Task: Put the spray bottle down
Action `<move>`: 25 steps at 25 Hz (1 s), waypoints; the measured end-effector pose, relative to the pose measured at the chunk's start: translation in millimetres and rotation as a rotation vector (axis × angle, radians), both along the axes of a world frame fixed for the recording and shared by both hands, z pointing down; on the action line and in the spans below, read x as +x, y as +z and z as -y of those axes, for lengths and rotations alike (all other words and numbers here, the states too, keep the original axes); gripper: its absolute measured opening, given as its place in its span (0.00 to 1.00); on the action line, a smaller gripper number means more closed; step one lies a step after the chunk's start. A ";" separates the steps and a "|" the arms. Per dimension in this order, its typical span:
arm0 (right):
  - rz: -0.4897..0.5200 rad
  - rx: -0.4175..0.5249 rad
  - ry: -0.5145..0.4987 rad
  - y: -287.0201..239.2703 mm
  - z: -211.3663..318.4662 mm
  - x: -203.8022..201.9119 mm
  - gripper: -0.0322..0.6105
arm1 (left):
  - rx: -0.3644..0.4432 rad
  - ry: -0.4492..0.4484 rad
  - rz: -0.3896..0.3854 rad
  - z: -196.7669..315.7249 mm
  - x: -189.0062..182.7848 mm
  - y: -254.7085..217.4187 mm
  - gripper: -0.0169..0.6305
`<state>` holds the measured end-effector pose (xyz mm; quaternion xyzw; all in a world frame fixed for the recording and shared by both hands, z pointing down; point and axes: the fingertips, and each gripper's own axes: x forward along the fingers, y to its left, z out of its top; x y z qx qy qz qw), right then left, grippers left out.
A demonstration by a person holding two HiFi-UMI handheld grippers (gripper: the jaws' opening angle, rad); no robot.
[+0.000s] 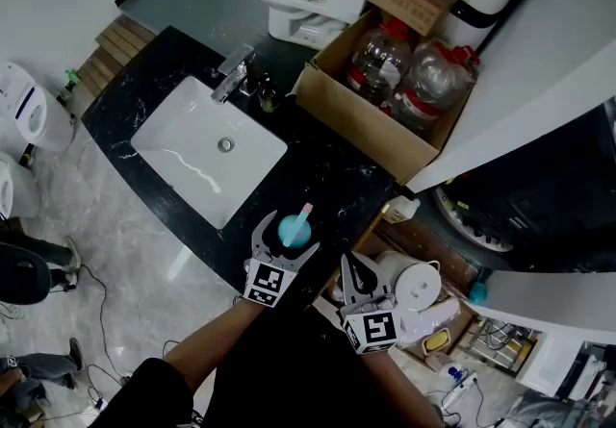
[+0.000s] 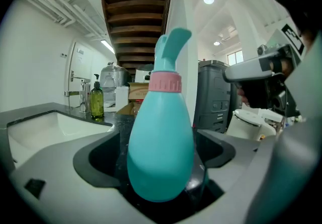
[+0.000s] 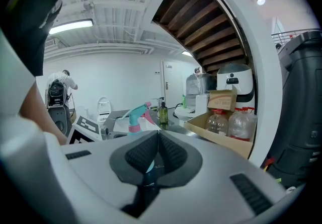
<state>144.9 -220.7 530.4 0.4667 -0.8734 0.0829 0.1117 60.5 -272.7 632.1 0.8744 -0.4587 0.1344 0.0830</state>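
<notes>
A teal spray bottle [image 1: 295, 230] with a pink collar stands upright on the black counter [image 1: 322, 176], close to its front edge. My left gripper [image 1: 287, 241] is open, its jaws flanking the bottle with narrow gaps on both sides. In the left gripper view the bottle [image 2: 161, 152] fills the middle between the jaws of the left gripper [image 2: 161, 167], its base mirrored in the glossy counter. My right gripper [image 1: 358, 272] hangs just right of it, off the counter's edge. It is shut with nothing held [image 3: 157, 155]. From there the bottle [image 3: 133, 120] shows beyond it to the left.
A white sink [image 1: 207, 147] with a faucet [image 1: 234, 73] lies left of the bottle, a green soap bottle [image 2: 96, 101] behind it. A cardboard box [image 1: 371, 123] holding plastic jugs sits at the counter's back. A white kettle [image 1: 414, 282] is lower right.
</notes>
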 end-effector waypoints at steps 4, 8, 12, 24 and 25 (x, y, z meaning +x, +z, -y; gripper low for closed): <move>0.010 0.001 0.021 -3.1 -8.9 -4.0 0.08 | 0.013 0.008 -0.014 -13.3 -6.4 -10.9 0.75; 0.010 0.015 0.020 -8.9 -20.4 -17.1 0.08 | 0.042 -0.016 -0.027 -29.6 -21.2 -29.1 0.75; 0.029 0.023 0.028 -15.5 -39.7 -31.1 0.08 | 0.081 -0.067 -0.025 -54.0 -38.2 -56.8 0.75; 0.052 0.045 0.044 -37.3 -80.7 -72.6 0.08 | 0.135 0.000 -0.133 -119.2 -54.3 -130.5 0.50; 0.057 0.041 0.045 -38.2 -83.2 -74.8 0.07 | 0.133 0.002 -0.133 -123.7 -56.5 -133.5 0.43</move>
